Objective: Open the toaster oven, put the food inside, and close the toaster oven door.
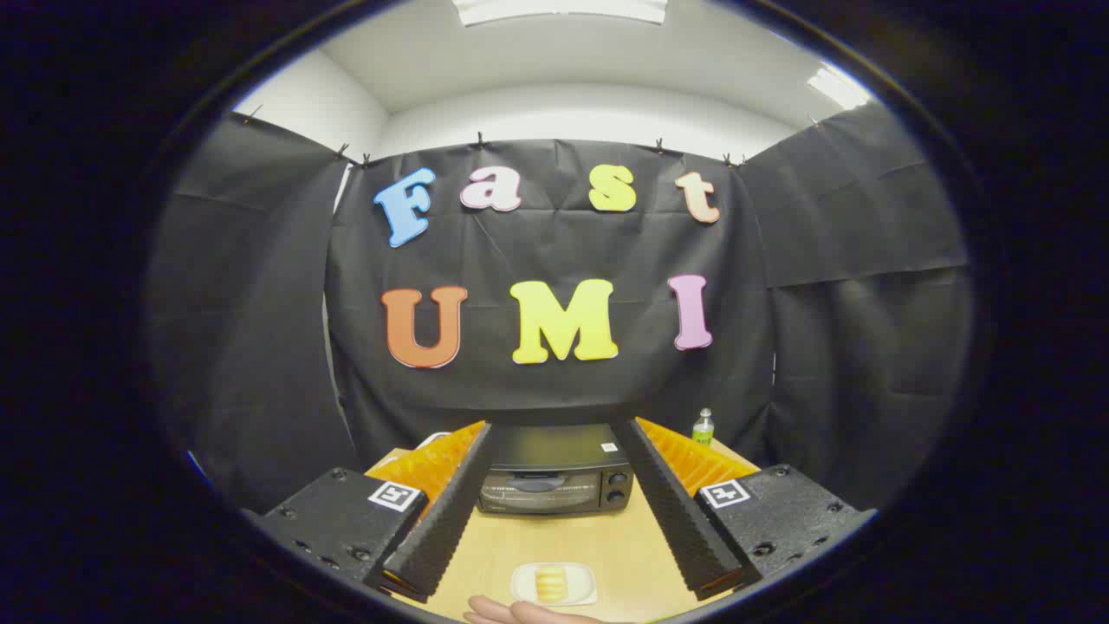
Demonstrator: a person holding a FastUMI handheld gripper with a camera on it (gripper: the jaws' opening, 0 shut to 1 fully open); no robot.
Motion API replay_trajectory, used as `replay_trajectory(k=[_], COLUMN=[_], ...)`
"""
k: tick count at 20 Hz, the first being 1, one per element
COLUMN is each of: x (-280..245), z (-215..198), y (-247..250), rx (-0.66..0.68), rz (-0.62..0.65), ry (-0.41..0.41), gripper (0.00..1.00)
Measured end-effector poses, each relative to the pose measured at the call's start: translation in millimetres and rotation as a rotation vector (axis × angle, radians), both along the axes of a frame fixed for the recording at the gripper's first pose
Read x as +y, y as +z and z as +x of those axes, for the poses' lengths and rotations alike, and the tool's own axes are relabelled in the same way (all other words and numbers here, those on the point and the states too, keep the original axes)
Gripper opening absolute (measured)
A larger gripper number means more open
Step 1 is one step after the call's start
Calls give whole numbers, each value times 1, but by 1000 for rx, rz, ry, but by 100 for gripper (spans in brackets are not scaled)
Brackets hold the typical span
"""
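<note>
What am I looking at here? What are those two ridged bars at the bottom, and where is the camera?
The camera rides on a hand-held gripper and looks forward along its two fingers, the ridged bars. They are spread open and hold nothing. Beyond them, on a wooden table, stands a toaster oven with its door shut. Nearer the camera, between the fingers, lies a small plate with yellowish food. A person's hand rests by the plate. A bottle stands behind the oven, to its right.
</note>
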State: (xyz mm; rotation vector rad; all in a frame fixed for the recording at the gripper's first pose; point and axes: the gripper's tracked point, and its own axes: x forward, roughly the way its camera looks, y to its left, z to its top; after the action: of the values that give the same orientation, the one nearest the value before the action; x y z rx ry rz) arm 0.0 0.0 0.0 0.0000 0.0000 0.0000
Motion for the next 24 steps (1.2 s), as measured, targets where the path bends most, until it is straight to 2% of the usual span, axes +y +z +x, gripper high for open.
replay_trajectory(k=[3,8,13,16,20,24], x=[-18,-38,-39,-32,-24,-14], z=[-13,-18,-24,-18,-5,-1], y=[3,-1,-7,-23,-41,-44], rx=[-25,-26,-50,-25,19,31], rz=[19,63,90,80,12,44], ry=[-39,-60,-49,-22,-33,-4], gripper=[100,100,100,100,100,100])
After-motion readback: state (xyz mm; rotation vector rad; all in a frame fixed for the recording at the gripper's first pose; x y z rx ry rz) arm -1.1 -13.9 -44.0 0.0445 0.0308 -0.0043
